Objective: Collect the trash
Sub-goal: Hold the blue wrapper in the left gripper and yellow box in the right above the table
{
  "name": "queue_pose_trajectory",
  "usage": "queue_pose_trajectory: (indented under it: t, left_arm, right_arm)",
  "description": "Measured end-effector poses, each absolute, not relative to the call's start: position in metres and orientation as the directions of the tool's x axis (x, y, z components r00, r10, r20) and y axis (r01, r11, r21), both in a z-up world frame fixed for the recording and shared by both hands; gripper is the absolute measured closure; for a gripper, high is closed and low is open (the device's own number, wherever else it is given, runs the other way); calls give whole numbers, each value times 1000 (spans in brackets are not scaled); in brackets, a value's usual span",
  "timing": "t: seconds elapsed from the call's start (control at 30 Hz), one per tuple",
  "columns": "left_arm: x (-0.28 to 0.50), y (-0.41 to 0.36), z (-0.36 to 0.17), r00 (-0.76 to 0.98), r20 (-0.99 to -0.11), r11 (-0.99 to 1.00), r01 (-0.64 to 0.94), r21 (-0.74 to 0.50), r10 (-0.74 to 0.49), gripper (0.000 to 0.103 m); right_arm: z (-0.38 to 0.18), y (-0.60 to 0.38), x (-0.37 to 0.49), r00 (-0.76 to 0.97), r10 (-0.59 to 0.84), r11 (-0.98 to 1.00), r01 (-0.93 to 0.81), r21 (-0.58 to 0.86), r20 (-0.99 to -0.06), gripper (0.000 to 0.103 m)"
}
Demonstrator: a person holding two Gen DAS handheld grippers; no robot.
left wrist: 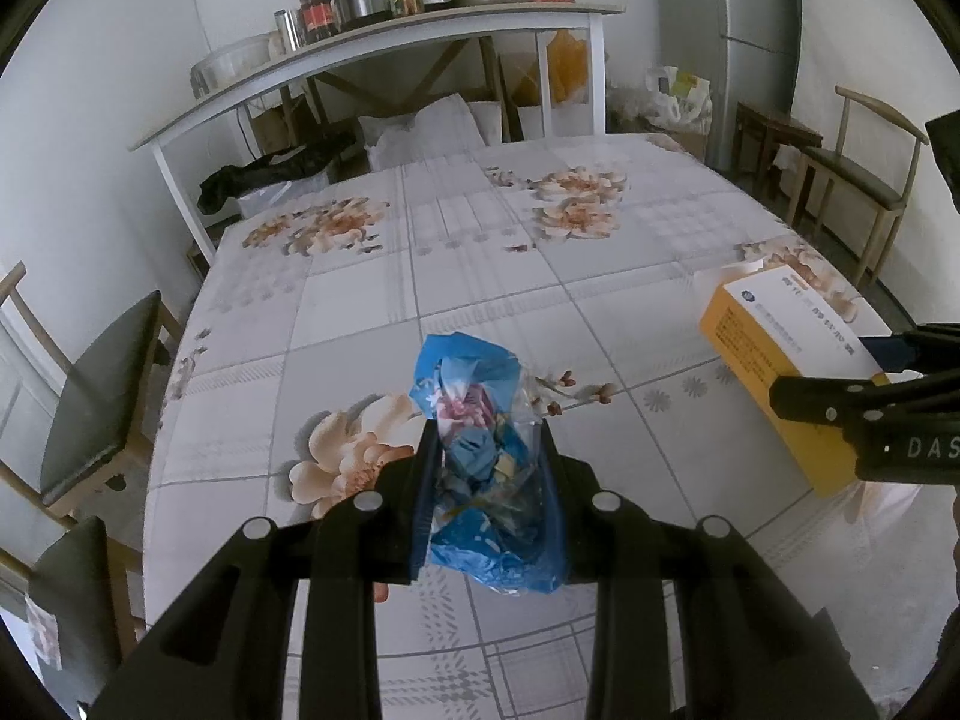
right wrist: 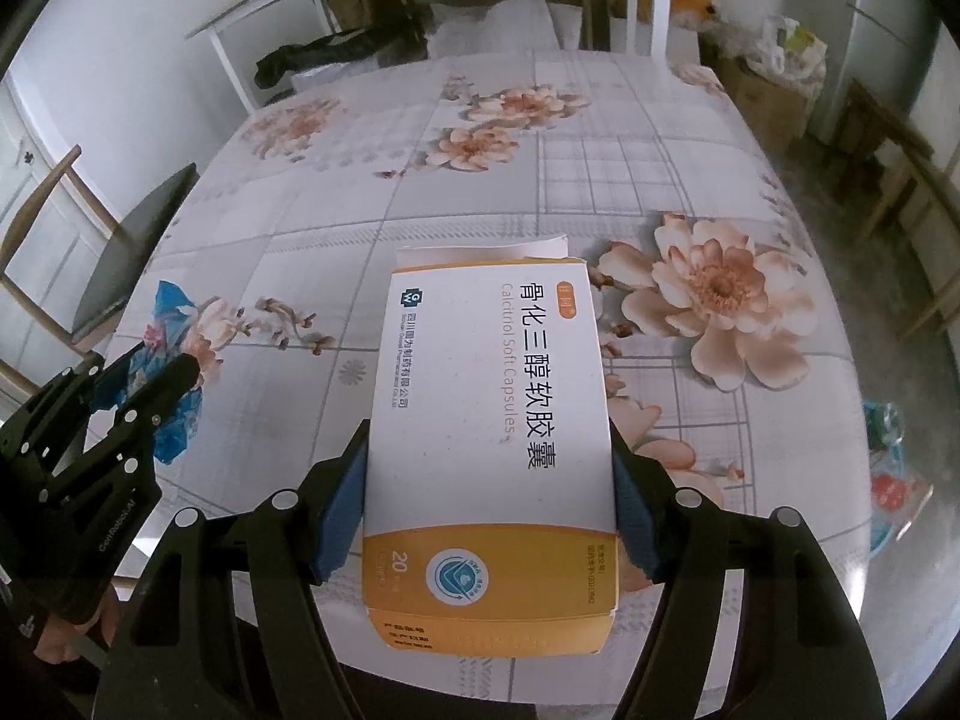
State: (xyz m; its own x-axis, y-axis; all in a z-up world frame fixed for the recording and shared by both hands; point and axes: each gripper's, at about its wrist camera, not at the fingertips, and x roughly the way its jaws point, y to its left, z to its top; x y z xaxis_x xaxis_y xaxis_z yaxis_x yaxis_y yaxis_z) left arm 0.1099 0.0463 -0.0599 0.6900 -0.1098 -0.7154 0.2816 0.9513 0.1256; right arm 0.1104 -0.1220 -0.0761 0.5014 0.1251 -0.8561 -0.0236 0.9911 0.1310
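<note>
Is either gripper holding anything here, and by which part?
Both. The left gripper pinches the crumpled blue wrapper across its middle. The right gripper clamps the medicine box by its two long sides, near the orange end.

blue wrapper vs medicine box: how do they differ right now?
Shape: the blue wrapper is crumpled, soft plastic; the medicine box is a rigid, flat-sided carton.
Colour: the wrapper is blue and partly clear; the box is white and orange with printed text.
Grip: the left gripper pinches the wrapper narrowly; the right gripper spans the wider box.
Shared: both are clamped between pads over the flowered tablecloth.
</note>
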Motion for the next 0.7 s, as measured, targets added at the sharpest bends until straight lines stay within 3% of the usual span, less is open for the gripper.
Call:
queue_pose_trajectory:
  t: [0.7]
  left_arm:
    - [101, 33, -22, 740, -640, 943, 324, 73, -205, 74]
  right_arm:
    - [-45, -137, 101, 563, 92, 993, 6, 116, -822, 36]
